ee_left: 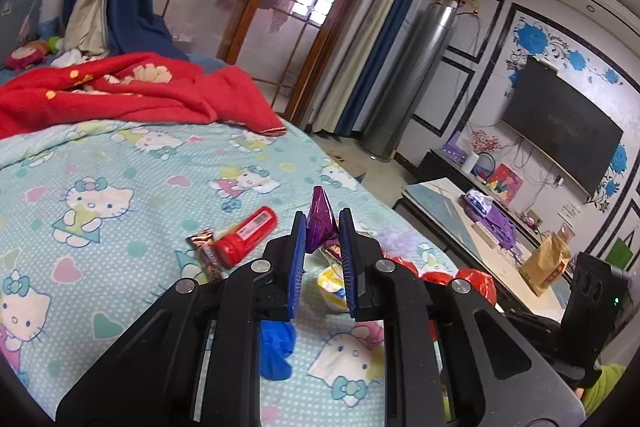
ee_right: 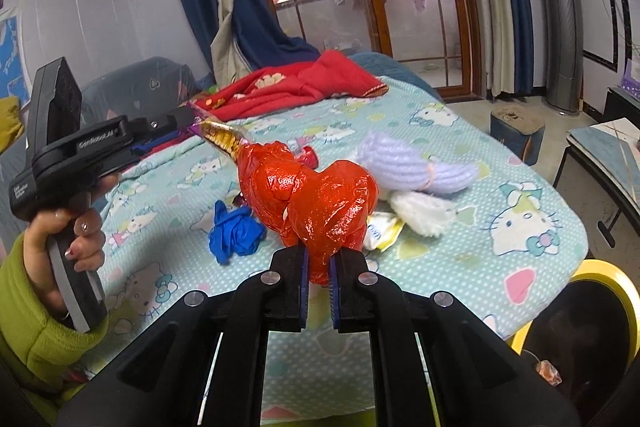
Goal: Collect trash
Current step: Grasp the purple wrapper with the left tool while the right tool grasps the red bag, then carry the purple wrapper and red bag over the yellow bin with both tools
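A bed under a pale turquoise cartoon-cat sheet, red blanket bunched at its far end, glass doors with wooden frames behind, a dark television on the wall at 3 o'clock in the left wrist view.

Left gripper: blue pads clamped on a purple wrapper, held clear of the sheet, tip pointing to 12 o'clock. In the right wrist view, that same gripper at 9 o'clock, gripped by a hand in a green sleeve, the wrapper's gold end poking toward the red bag.

Right gripper: jaws shut tight on the neck of a crumpled red plastic bag, bag bulging up toward 12 o'clock from the pads.

Loose on the sheet: a red bottle lying on its side at 10 o'clock from the left pads, a brown snack wrapper touching its cap end; a blue glove at 9 o'clock from the red bag; a yellow-and-white packet at 3 o'clock from the bag; pale lilac yarn and a white fluffy bundle just beyond it.

A yellow-rimmed bin beside the bed at 4 o'clock.
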A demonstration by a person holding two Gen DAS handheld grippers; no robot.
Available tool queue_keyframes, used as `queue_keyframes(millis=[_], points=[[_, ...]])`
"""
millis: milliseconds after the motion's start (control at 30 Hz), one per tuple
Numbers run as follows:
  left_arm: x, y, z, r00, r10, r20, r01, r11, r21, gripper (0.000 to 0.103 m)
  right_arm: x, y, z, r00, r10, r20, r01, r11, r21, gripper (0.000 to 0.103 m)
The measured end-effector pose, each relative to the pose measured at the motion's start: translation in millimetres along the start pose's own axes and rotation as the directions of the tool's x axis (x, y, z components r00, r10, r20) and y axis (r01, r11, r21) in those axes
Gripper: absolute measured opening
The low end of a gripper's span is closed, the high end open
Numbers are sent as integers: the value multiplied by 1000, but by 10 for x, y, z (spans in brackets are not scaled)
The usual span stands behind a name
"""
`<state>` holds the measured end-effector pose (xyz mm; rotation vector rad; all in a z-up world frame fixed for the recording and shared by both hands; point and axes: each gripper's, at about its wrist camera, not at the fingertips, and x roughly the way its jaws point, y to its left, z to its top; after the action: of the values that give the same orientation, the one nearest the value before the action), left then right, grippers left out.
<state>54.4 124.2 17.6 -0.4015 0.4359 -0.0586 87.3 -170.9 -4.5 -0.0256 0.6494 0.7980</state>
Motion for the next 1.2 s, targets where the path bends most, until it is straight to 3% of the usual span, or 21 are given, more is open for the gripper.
queue_keyframes(millis=[800,1200], points=[[46,-694,-167,993,-113,-20,114,988,108,11,-569,-592,-44,987,-142,72,134,985,107,8],[232,-1002,-315,983,-168,-68,176,975,134,11,-874,-994,-197,963,-253,92,234,956,177,8]])
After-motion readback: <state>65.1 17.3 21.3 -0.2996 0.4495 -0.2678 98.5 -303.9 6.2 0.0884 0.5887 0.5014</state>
